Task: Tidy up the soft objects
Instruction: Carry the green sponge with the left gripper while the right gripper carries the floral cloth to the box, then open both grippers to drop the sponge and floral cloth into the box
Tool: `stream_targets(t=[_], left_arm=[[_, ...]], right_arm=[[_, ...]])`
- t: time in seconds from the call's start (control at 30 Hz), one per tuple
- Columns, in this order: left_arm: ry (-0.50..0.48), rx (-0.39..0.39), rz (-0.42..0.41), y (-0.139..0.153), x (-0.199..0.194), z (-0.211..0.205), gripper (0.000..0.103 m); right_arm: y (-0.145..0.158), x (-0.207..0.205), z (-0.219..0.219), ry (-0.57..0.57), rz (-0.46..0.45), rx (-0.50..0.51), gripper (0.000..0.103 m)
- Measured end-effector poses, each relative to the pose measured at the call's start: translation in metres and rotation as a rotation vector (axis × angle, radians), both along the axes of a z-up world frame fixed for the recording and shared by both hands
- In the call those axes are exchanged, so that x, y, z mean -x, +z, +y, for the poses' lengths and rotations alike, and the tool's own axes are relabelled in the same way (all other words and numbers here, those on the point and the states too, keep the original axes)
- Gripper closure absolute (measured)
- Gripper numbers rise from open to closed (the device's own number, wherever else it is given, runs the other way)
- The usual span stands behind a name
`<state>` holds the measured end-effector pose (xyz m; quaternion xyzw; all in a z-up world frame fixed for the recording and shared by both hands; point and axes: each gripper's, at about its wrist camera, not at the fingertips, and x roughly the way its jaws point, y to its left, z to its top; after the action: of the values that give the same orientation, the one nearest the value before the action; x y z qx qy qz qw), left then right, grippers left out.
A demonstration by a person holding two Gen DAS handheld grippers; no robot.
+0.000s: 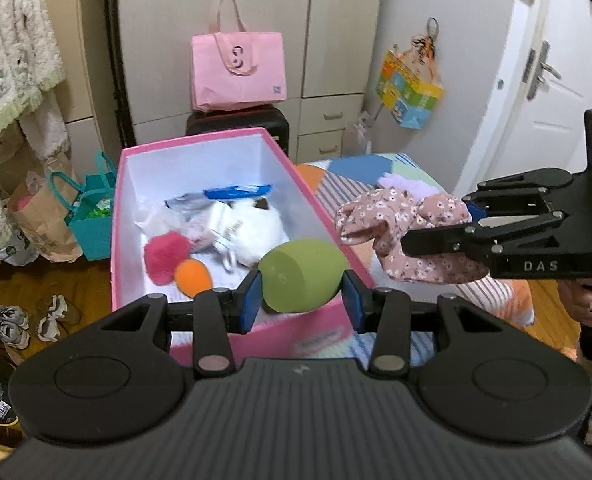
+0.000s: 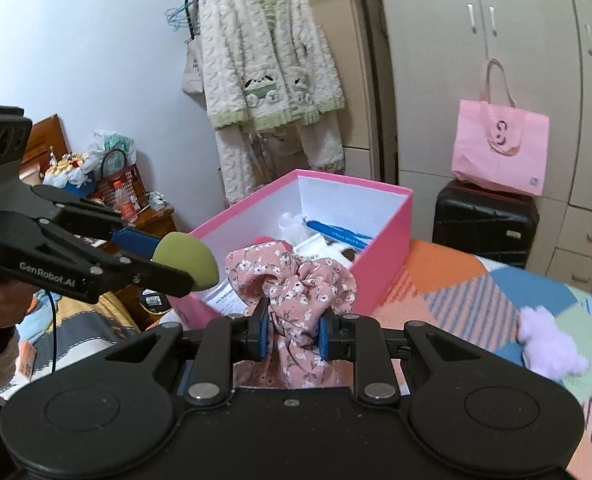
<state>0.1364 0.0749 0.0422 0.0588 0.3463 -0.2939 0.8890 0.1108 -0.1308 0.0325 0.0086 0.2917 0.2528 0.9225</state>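
Here, smooth egg-shaped green sponge (image 1: 301,276), crumpled floral cloth (image 2: 296,292).

Your left wrist view looks down along its jaws, close over the near end of the pink box (image 1: 232,148). Your right wrist view faces the same box (image 2: 379,248) from beyond its jaws, slightly farther off. Both share the box and pink tote bag (image 1: 238,68).
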Motion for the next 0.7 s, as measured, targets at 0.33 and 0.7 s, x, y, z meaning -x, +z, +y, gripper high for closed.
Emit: stream_targets(t=[0.33, 0.7], left_arm=[[0.098, 0.000, 0.017, -0.022, -0.065, 0.013, 0.061], [0.224, -0.012, 0.083, -0.054, -0.150, 0.018, 0.061]], right_arm=[[-0.003, -0.068, 0.033, -0.007, -0.051, 0.081, 0.076], [-0.026, -0.149, 0.056, -0.022, -0.048, 0.170, 0.076]])
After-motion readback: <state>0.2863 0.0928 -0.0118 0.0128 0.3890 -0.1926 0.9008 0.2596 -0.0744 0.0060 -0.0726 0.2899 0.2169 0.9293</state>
